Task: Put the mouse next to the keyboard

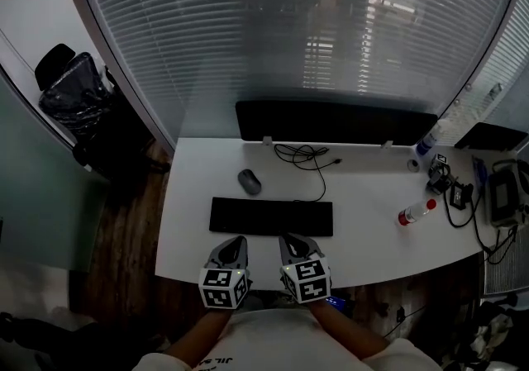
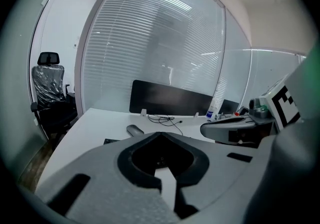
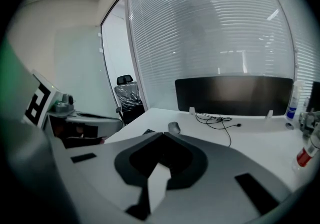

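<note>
Left gripper (image 1: 236, 242) and right gripper (image 1: 290, 240) hover side by side over the near edge of the bench (image 1: 372, 225), just short of the keyboard (image 1: 271, 216). Each has its jaws pressed together with nothing between them. The left gripper view and the right gripper view both show the tips meeting in front of an empty dark hollow.

The mouse (image 1: 249, 182) lies on the bench beyond the keyboard's left end, a little apart from it and untouched. A loose cable (image 1: 302, 154) lies farther back and to the right, and no cord can be seen leading from the mouse.

Handling, as judged: the mouse is small, light and rigid, with a smooth domed shell that is likely to slip under pads set on its crown. The better hold is across its narrow width, one pad on each flank and low near the bench, clear of the buttons. The left gripper is the nearer. Its jaws must first spread wider than the body. A moderate squeeze should do, since the shell will not give.
</note>
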Demonstrator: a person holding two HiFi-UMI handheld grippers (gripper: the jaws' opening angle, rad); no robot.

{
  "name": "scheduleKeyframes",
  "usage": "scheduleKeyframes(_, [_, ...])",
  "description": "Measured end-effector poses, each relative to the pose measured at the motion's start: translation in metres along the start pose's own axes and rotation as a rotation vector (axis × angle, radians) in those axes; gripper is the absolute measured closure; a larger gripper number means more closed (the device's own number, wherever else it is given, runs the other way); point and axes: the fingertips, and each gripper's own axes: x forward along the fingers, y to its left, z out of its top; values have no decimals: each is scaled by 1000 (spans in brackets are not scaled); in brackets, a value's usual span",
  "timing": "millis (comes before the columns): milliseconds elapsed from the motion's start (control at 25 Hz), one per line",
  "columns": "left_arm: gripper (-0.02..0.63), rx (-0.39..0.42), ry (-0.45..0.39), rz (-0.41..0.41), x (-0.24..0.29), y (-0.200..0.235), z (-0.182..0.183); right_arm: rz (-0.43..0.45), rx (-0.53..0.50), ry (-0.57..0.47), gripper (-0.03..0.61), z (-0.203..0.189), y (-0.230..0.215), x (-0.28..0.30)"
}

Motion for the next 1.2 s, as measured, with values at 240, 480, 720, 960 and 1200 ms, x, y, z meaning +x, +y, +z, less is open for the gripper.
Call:
scheduleKeyframes(240, [612, 2, 0, 3, 18, 23, 10, -6, -21, 7, 572, 15, -4, 26])
scheduleKeyframes(480, [612, -46, 14, 17, 34, 46, 14, 2, -43, 33, 572, 22, -5, 52])
scheduleKeyframes(720, [612, -65, 33, 16, 51, 64, 16, 15, -68, 49, 572, 27, -8, 79])
scheduleKeyframes(960, [612, -64, 34, 41, 67, 87, 14, 34, -104, 70, 572, 27, -12, 113])
scheduleKeyframes(1200, [612, -55, 14, 42, 83, 102, 15, 45, -113, 97, 572, 21, -11, 149])
